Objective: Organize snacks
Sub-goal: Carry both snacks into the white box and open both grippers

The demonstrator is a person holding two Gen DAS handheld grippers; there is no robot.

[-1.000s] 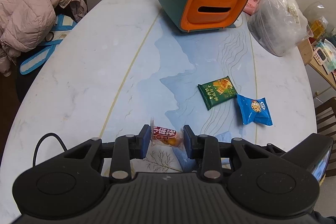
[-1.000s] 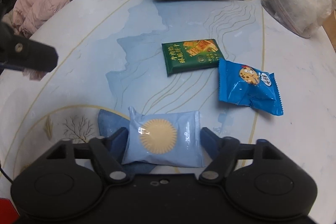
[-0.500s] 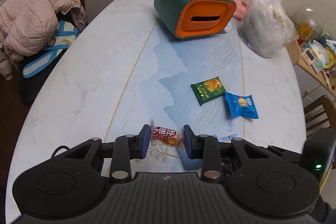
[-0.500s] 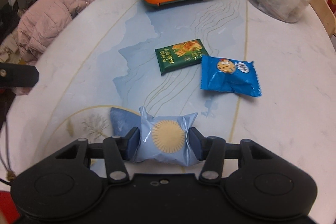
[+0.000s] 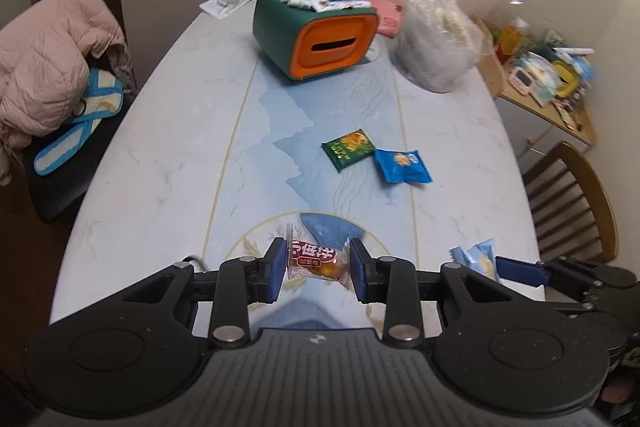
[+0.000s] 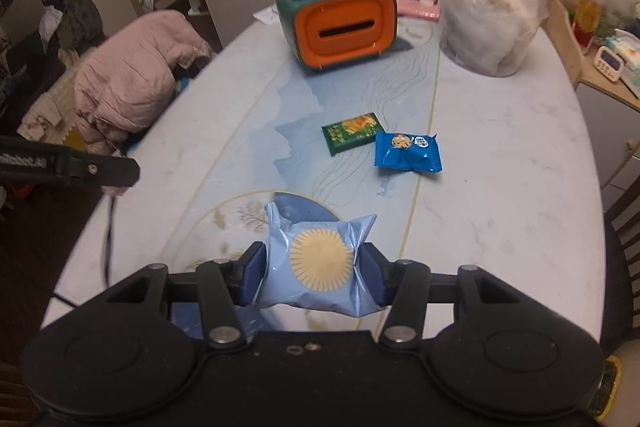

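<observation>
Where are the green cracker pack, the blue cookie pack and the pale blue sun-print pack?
green cracker pack [image 6: 352,131], right wrist view, middle of its printed face.
blue cookie pack [image 6: 408,151], right wrist view, centre of the wrapper.
pale blue sun-print pack [image 6: 321,261], right wrist view, on the yellow sun disc.

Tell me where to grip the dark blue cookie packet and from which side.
Grip the dark blue cookie packet across its puffed middle, coming from above. It lies flat on the table, its crimped ends are thin, and the green cracker packet crowds its left corner.
</observation>
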